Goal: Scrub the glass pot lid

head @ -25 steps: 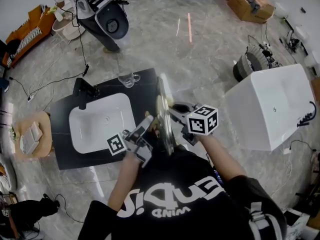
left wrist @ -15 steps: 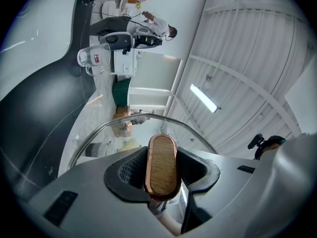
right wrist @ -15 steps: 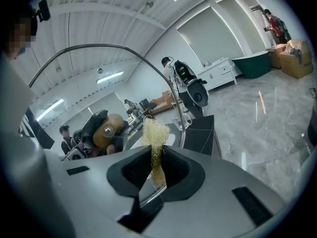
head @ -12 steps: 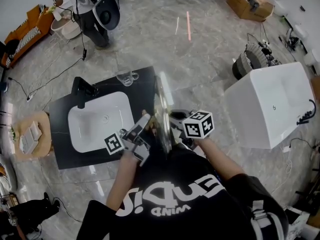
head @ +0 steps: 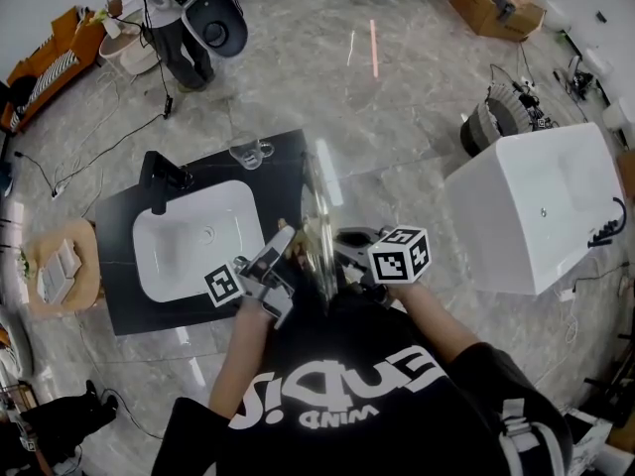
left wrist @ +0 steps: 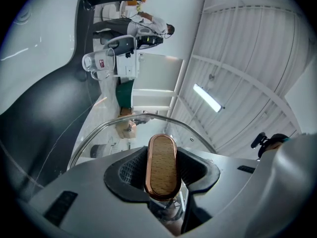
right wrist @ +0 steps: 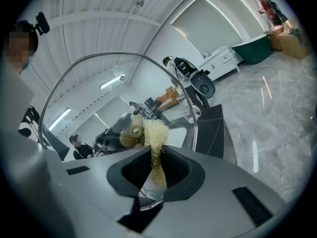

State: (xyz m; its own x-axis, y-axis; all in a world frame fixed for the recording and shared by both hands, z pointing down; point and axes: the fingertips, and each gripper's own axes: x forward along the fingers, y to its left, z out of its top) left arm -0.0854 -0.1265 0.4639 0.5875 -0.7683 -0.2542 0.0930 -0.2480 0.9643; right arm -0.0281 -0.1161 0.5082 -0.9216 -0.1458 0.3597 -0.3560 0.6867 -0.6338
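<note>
Left gripper [head: 282, 252] clamped on wooden knob [left wrist: 162, 165] of glass lid [head: 319, 228]. The lid is held upright by worktop [head: 283, 167] right edge, edge-on and thin in head view. Right gripper [head: 349, 253] pinches pale fibre scrubber [right wrist: 154, 135] at the glass; contact unclear.

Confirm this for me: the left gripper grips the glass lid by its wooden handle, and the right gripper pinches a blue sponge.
One detail is wrong. The left gripper does grip the glass lid by its wooden handle, but the right gripper pinches a pale yellow fibrous scrubber, not a blue sponge. The right gripper view shows it between the jaws.
</note>
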